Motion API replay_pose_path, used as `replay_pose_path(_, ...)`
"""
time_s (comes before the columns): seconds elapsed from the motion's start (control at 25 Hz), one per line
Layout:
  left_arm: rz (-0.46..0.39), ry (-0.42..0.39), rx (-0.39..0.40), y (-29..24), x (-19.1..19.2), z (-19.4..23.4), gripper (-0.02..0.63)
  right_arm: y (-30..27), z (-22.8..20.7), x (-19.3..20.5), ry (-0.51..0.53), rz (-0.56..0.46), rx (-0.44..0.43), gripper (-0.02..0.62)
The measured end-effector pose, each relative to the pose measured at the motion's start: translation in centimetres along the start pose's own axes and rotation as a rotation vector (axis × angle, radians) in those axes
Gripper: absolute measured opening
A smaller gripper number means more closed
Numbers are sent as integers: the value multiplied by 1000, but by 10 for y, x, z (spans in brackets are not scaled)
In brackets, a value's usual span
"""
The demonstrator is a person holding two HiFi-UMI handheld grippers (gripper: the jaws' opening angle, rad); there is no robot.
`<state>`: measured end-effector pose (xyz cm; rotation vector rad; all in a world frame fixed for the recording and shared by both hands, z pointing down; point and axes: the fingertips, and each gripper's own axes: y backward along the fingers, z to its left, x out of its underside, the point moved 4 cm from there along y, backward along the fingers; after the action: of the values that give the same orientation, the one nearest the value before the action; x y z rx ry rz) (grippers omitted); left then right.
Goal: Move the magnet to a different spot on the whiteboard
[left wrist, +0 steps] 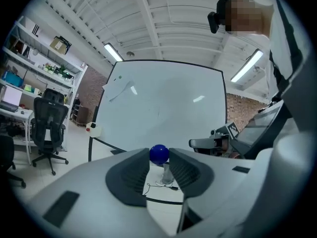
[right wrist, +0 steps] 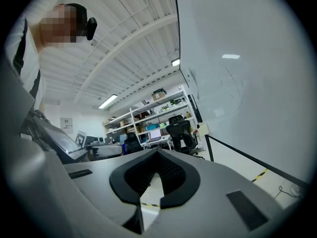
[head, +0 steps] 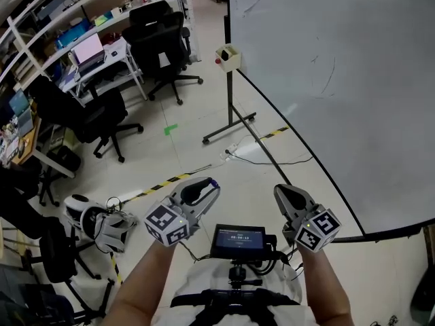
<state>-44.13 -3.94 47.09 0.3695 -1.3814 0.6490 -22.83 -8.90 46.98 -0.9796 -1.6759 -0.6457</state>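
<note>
A round blue magnet (left wrist: pixel 159 154) sits clamped between the tips of my left gripper (left wrist: pixel 159 159), both pads touching it. In the head view that gripper (head: pixel 209 186) is held low at the left with the magnet (head: pixel 214 180) showing at its tips, well short of the whiteboard (head: pixel 353 80). The board (left wrist: pixel 163 103) stands ahead of the left gripper and carries faint pen marks and a paper sheet (left wrist: pixel 117 88) at its upper left. My right gripper (head: pixel 284 190) is beside the board's lower edge; its jaw tips (right wrist: pixel 158 152) meet with nothing between them.
The board's black stand foot (head: pixel 231 124) carries a small box (head: pixel 228 58), with a power strip and cable (head: pixel 234 151) on the floor. Black office chairs (head: pixel 163 39) and desks fill the left. A white device (head: pixel 102 224) lies on the floor. A small screen (head: pixel 239 240) sits at my chest.
</note>
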Motion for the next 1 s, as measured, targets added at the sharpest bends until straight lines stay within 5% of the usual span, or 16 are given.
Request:
replay_pose_path(0.52, -33, 41, 13, 34, 1, 10, 156, -9, 36, 0, 24, 15, 33, 31)
replay_pose_path(1.0, -30, 78, 19, 7, -2, 17, 156, -3, 11, -10, 9, 42, 82, 31)
